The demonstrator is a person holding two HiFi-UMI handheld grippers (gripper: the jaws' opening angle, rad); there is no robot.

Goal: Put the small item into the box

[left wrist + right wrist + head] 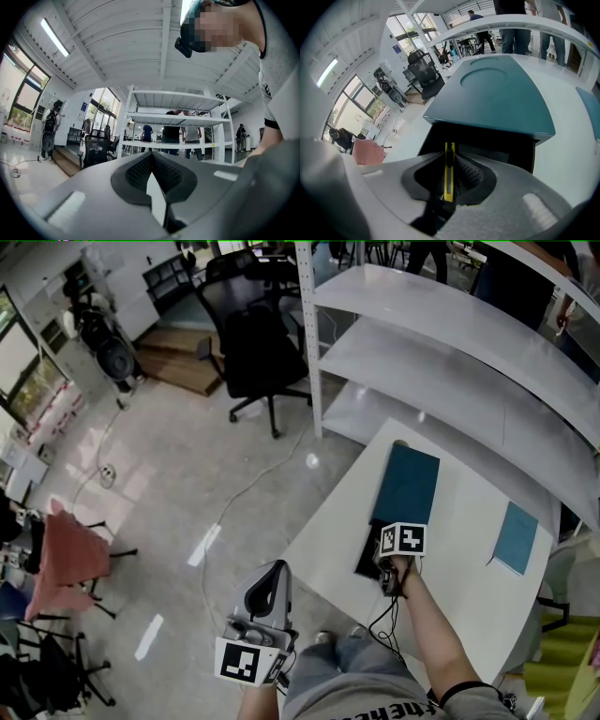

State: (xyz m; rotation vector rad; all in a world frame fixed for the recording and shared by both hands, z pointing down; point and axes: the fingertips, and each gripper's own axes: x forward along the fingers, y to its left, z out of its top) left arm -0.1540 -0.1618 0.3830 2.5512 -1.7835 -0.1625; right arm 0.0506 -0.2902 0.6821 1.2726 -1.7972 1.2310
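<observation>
On the white table (pixel 457 589) lies a flat teal box (pixel 409 482) with its near end open and a black inside (pixel 367 561). In the right gripper view the teal lid (pixel 492 93) fills the middle, and the dark opening (pixel 487 140) is just beyond the jaws. My right gripper (pixel 382 563) (pixel 450 161) hovers at that opening, shut on a thin yellow utility knife (pixel 449 173) held upright between the pads. My left gripper (pixel 269 589) (pixel 151 164) hangs off the table's near left side. It points up at the ceiling, shut and holding nothing.
A second flat teal piece (pixel 516 537) (pixel 591 110) lies on the table's right side. White shelving (pixel 450 343) stands right behind the table. A black office chair (pixel 253 343) and a pink chair (pixel 70 559) stand on the floor to the left. People (pixel 178 133) stand beyond the shelving.
</observation>
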